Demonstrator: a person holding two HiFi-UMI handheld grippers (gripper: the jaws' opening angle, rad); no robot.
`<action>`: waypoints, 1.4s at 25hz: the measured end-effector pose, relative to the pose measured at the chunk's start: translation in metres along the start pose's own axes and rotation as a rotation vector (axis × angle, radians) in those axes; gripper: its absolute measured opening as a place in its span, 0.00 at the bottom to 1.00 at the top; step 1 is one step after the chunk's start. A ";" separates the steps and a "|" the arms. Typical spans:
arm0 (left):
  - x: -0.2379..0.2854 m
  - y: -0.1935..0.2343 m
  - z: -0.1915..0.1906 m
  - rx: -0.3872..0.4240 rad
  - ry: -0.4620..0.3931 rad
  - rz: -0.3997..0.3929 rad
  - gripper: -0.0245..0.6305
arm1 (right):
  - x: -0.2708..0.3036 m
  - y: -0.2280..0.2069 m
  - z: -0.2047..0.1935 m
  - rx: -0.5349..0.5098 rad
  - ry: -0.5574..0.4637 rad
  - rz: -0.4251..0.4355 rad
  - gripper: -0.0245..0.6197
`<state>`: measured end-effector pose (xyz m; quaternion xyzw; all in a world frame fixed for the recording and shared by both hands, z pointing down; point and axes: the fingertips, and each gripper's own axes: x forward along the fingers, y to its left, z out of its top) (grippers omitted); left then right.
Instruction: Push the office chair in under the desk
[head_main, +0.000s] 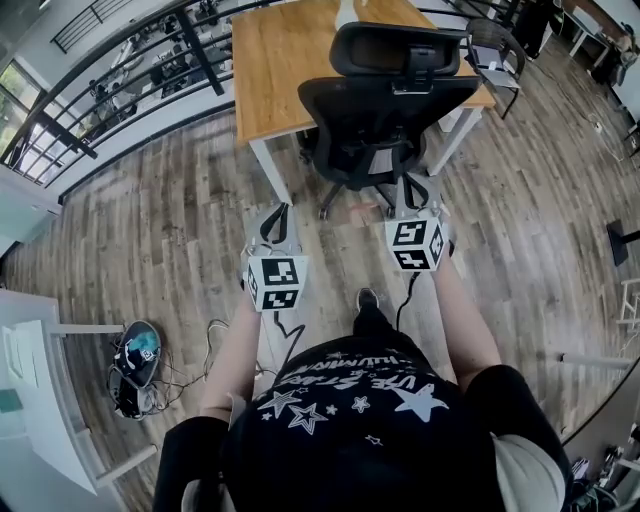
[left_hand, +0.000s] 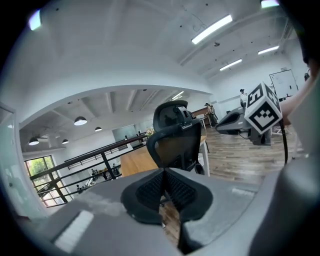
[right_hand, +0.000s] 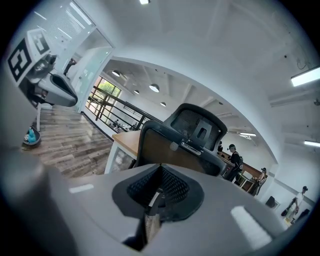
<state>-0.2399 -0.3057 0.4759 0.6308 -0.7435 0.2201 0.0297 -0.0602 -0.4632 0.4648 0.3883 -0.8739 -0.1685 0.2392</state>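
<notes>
Head view: the office chair (head_main: 385, 110) stands at top centre, at the near edge of the wooden surface (head_main: 285, 60), its back toward the person. The left hand-held gripper (head_main: 277, 212) and right hand-held gripper (head_main: 412, 188) point at it from below.

Left gripper view: jaws clenched on nothing, chair at centre frame.

Right gripper view: likewise clenched and empty.

The left claw (head_main: 281, 210) and right claw (head_main: 417, 188) have pale grey shells, with black ribbed pads (left_hand: 150, 187) at the tip. Behind each claw sits a white cube (head_main: 275, 283) printed with black square markers, and a thin black cable (head_main: 290, 337) trails back from it. The person wears a black short-sleeved T-shirt (head_main: 360, 420) with white stars.
</notes>
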 end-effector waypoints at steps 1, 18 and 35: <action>-0.006 0.002 -0.002 -0.008 -0.003 0.001 0.04 | -0.007 0.005 0.001 0.004 0.000 0.000 0.04; -0.107 -0.004 -0.037 -0.040 -0.038 -0.076 0.04 | -0.122 0.069 -0.005 -0.006 0.050 -0.034 0.04; -0.136 -0.044 -0.026 -0.054 -0.074 -0.141 0.04 | -0.189 0.071 -0.019 -0.025 0.059 -0.054 0.04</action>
